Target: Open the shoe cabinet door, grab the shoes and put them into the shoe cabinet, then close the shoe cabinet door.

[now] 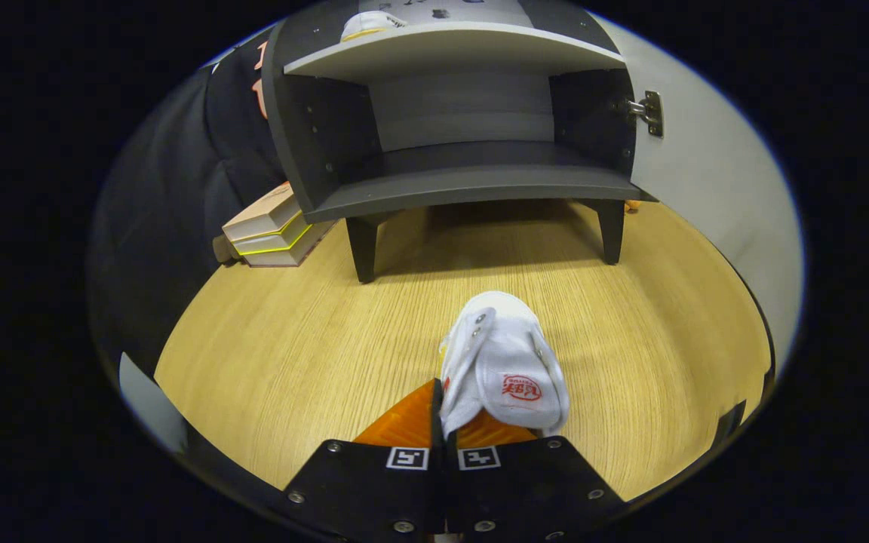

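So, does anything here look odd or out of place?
Nothing looks damaged or spilled. The gripper jaws are shut on a white shoe; the shoe cabinet stands open beyond, with another shoe oddly on top.

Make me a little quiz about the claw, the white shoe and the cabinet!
1. True or false: the shoe cabinet has its door shut.
2. What does the claw hold? A) a book B) the white shoe C) nothing
3. Fill in: beside the cabinet, on the wooden table, lies a stack of ____.

Key
1. False: the door is swung open at the hinge and the inside shows.
2. B: the orange fingers are closed on the shoe, which is held ahead of the open cabinet.
3. books
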Motion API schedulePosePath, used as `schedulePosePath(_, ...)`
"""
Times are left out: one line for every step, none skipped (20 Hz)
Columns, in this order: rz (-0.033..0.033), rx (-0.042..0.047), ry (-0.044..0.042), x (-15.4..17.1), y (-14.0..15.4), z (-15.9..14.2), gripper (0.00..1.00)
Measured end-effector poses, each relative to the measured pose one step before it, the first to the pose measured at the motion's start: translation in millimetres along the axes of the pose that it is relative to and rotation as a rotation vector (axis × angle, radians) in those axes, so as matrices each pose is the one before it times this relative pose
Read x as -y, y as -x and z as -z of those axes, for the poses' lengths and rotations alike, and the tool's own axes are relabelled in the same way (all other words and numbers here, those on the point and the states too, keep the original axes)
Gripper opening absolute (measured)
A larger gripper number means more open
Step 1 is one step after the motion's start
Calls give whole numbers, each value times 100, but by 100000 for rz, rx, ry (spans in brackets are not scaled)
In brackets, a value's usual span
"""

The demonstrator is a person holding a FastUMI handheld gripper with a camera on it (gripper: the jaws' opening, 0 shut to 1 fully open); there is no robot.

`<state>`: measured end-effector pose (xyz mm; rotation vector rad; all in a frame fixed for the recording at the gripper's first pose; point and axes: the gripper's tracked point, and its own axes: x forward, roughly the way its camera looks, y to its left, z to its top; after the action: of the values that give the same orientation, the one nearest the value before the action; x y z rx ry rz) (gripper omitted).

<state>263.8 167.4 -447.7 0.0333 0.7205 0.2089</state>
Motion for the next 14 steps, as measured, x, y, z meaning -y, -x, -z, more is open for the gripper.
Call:
schedulePosePath(771,-19,1433,49,335,-243,0)
schedulePosePath(-208,409,1295,77,781,-314,0)
schedulePosePath(-328,1465,519,30,1019,-611,0)
schedulePosePath(-643,1854,-119,-41,957,-905,0)
schedulePosePath(-512,1283,410,-44,951,-959,0)
schedulePosePath(-112,1112,513,143,887,-889,0)
schedulePosePath(-172,1279,723,160,875,-1051,0)
schedulePosePath(-113,1772,339,220,974,-1173,0)
schedulePosePath(-83,1913,275,212,971,-1325,0)
schedulePosePath(147,1843,296,198,904,-1222,0)
schedulePosePath(596,1402,940,332,826,-1285,0)
schedulePosePath(950,1579,849,398,699,-1397,0)
schedulePosePath(742,1583,958,422,516,-1414,0)
schedulePosePath(218,1814,222,315,520,-1429,0)
